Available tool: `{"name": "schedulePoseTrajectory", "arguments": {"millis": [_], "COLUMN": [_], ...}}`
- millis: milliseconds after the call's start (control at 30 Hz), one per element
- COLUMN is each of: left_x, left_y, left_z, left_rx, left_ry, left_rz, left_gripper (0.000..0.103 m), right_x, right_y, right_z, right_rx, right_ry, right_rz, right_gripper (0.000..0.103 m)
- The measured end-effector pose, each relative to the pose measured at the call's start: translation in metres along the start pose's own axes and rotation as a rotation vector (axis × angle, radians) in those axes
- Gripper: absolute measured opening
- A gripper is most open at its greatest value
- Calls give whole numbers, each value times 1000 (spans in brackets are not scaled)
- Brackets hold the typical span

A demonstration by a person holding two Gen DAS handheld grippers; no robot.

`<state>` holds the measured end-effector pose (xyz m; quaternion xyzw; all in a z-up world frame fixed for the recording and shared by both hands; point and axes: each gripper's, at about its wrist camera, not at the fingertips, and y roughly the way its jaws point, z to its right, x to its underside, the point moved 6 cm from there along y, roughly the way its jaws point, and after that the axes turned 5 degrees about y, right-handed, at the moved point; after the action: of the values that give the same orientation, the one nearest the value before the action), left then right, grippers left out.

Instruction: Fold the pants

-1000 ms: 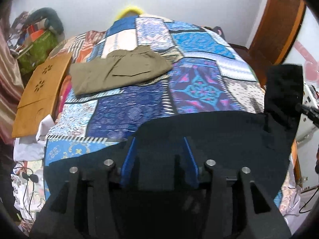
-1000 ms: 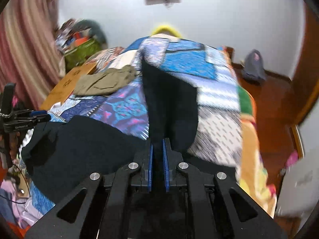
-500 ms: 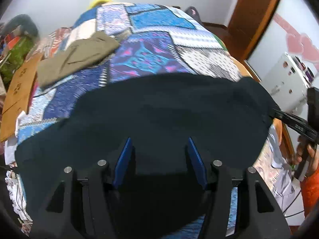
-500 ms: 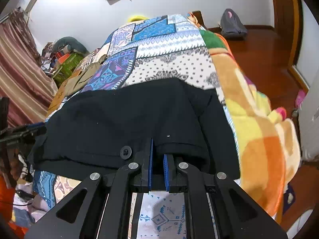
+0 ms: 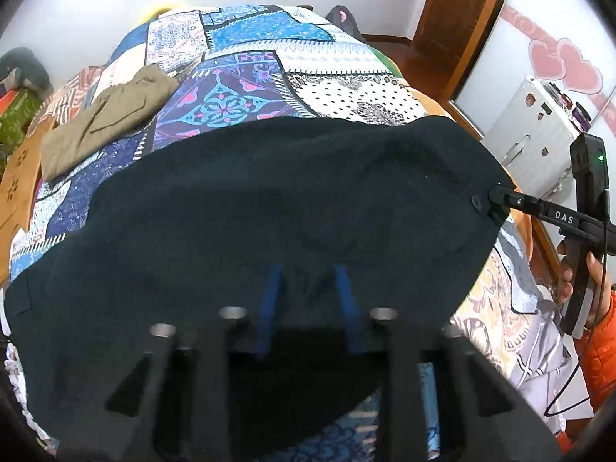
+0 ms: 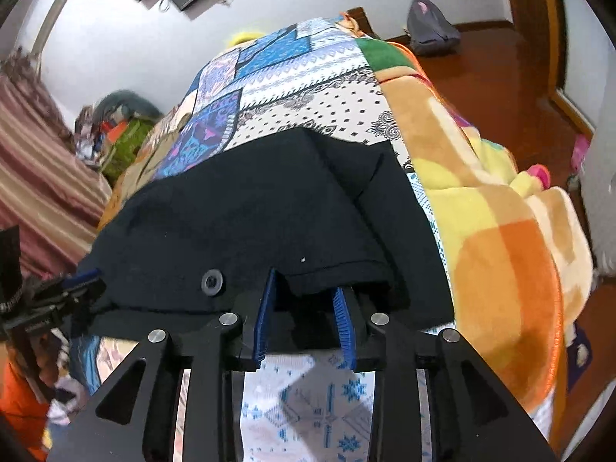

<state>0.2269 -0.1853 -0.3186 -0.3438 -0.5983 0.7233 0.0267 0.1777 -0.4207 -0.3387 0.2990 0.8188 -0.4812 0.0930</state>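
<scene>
Across the quilt (image 5: pixel 331 88), black pants (image 5: pixel 269 200) lying crosswise — left claw (image 5: pixel 308 288) closing on fabric, right claw (image 6: pixel 304 300) opening

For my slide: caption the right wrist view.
Right gripper, jaws opening, at the waistband edge of black pants laid on a patchwork bedspread.

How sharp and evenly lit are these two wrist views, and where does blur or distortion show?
Left wrist: gripper base smeared in the foreground, black pants nearly featureless, quilt crisp, dark corners. Right wrist: fingers sharp, striped curtain and far clutter blurred, fisheye bends the floor.
</scene>
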Motion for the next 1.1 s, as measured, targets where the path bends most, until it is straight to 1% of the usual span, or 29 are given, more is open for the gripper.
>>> {"name": "schedulePoseTrajectory", "arguments": {"millis": [33,200,233,267,300,400,467,533,567,667,733,767,800,867,900,933,967,1000,1100], "left_x": [-1,-1,0,0,0,-1,-4,-7,-11,-20,-26,-30,-35,-42,-47,-50,-55,-58,-71], "left_y": [1,-1,-1,-2,-2,-7,-12,-17,-19,-24,-25,-24,-24,-22,-20,-19,-17,-15,-11], "left_z": [-1,0,0,0,0,1,2,2,0,-3,-7,-10,-14,-19,-22,-24,-28,-30,-37], "left_rx": [8,10,10,11,12,13,19,23,30,35,31,24,15,2,-8,-12,-13,-10,-12], "left_ry": [-3,17,19,17,17,24,35,36,31,23,18,14,10,8,9,7,3,1,-1], "left_rz": [-2,-2,0,0,0,9,15,22,27,43,49,50,51,54,53,52,50,48,47], "left_gripper": [6,3,3,3,2,1,1,1,1,1,1,1,1,1,2,2,2,2,5], "right_x": [-2,-15,-18,-22,-25,-29,-28,-27,-25,-15,-5,-1,1,7,8,9,8,8,5], "right_y": [1,0,-2,-5,-8,-24,-44,-54,-58,-51,-36,-29,-25,-21,-20,-21,-22,-23,-31], "right_z": [1,4,5,7,8,2,-8,-12,-12,-4,7,12,15,22,24,24,26,29,43], "right_rx": [-4,-7,-7,-2,2,-8,-4,2,9,27,41,44,44,60,67,66,81,112,187], "right_ry": [11,36,44,49,47,24,-20,-43,-52,-50,-27,-13,-4,3,-6,-11,-18,-30,-55], "right_rz": [9,61,78,97,115,159,209,226,223,161,80,44,26,-12,-26,-31,-43,-53,-60], "right_gripper": [27,27,25,7,4,4,4,4,4,4,4,6,7,15,16,18,25,28,29]}}
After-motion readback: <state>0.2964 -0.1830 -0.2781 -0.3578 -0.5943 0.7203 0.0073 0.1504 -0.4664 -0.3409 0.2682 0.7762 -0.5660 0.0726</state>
